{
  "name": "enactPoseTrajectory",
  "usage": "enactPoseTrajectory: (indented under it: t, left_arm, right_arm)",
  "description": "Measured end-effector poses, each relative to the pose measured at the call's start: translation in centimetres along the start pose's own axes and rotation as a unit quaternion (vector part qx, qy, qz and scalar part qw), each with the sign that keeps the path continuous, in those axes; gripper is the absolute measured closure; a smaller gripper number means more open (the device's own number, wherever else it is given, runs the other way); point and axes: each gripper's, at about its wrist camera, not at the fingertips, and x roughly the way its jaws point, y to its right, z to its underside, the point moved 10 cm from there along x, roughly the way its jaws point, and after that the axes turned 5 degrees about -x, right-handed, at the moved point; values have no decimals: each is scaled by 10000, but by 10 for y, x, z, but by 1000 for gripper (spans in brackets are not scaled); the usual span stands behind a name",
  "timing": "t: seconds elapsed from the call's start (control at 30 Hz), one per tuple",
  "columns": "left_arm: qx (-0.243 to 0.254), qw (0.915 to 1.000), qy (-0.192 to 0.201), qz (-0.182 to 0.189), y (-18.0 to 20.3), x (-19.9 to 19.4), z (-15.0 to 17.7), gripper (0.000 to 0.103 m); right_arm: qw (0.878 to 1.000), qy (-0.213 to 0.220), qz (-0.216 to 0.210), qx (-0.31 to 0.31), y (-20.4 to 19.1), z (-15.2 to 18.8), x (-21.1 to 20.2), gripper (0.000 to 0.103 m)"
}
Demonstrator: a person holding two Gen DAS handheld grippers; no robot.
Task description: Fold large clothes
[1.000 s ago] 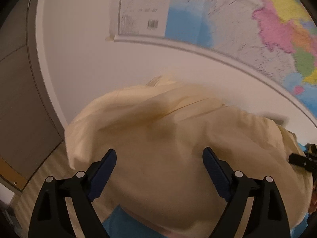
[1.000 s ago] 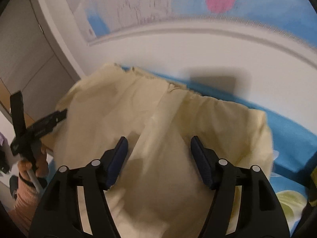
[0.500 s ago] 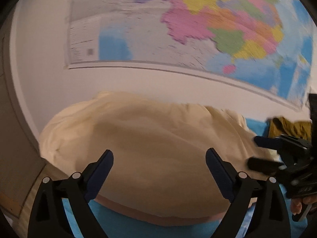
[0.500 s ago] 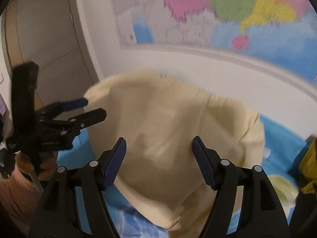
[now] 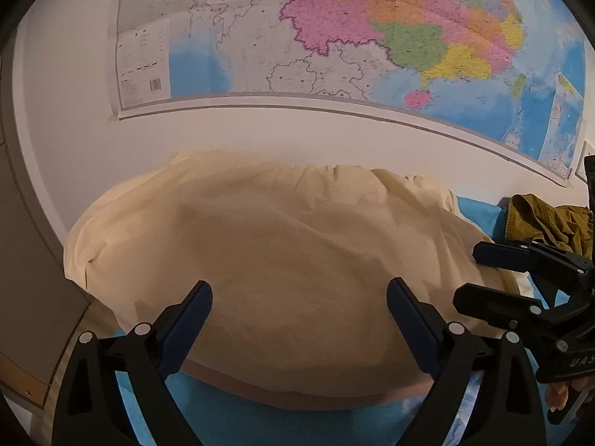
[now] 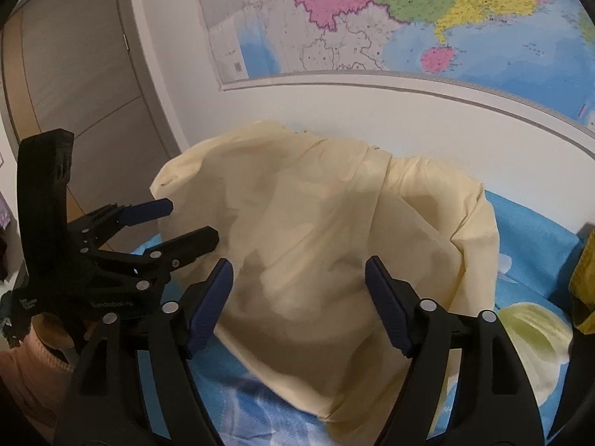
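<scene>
The left gripper (image 5: 299,299) stands with its blue-padded jaws spread wide, nothing between them; they have just been opening. The right gripper (image 6: 299,280) is also open and empty, its jaws likewise just widening. Both hover above a large cream-yellow garment (image 5: 267,260) without touching it.

The garment lies in a loosely folded, puffed heap on a blue bed sheet (image 5: 260,423), its far edge against a white wall (image 5: 260,126). From the left wrist camera it appears as one broad, smooth mound. The right wrist camera shows more of its shape (image 6: 327,245): a layer folded over along a crease at the top, and a near corner drooping towards the camera over the sheet (image 6: 260,412).

Each camera sees the other tool. In the left wrist view the right gripper (image 5: 472,275) enters from the right edge, fingers parted beside the garment's right end, with fingertips of a hand (image 5: 557,396) below it. In the right wrist view the left gripper (image 6: 193,223) sits at the left, jaws apart near the garment's left corner, above a pink knitted sleeve (image 6: 26,379).

Only the left wrist view shows an olive-green garment (image 5: 546,219) crumpled on the bed by the wall. Only the right wrist view shows a pale yellow flower print (image 6: 535,338) on the sheet and a grey door (image 6: 74,74) at left. A colourful wall map (image 5: 372,29) hangs above in both.
</scene>
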Motion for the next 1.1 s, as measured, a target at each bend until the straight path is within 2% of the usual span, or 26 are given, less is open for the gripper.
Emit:
enactPoseTrajectory:
  t: [0.1,0.27,0.47,0.53,0.6,0.77,1.1]
  left_arm:
    - [37,10000,79,-47,5,-7,1,7]
    - [1,9999,160,-52,11,-17,2,7]
    - [-155,9995,218,-169,13,-28,5,7]
    - [-233,9993,207,-190,13,-31,7,7]
    - [-292,9990,238,-234,12,-34,8,7]
    - [-412,9987,206,-230,14,-42,14,7]
    - [-396,9977,411,-356,21,-60,17,7]
  right_arm:
    - [9999,104,16,28,-3,1,-7,23]
    - [9997,190,-50,126,-5,2,-16,20]
    - [9992,352,109,123,-6,5,-30,13]
    - [9990,403,145,88,-8,5,-33,7]
    - [9984,475,303,31,-8,7,-38,6]
    - [9982,497,340,44,-10,12,-43,6]
    - [9968,585,535,14,-11,21,-59,6]
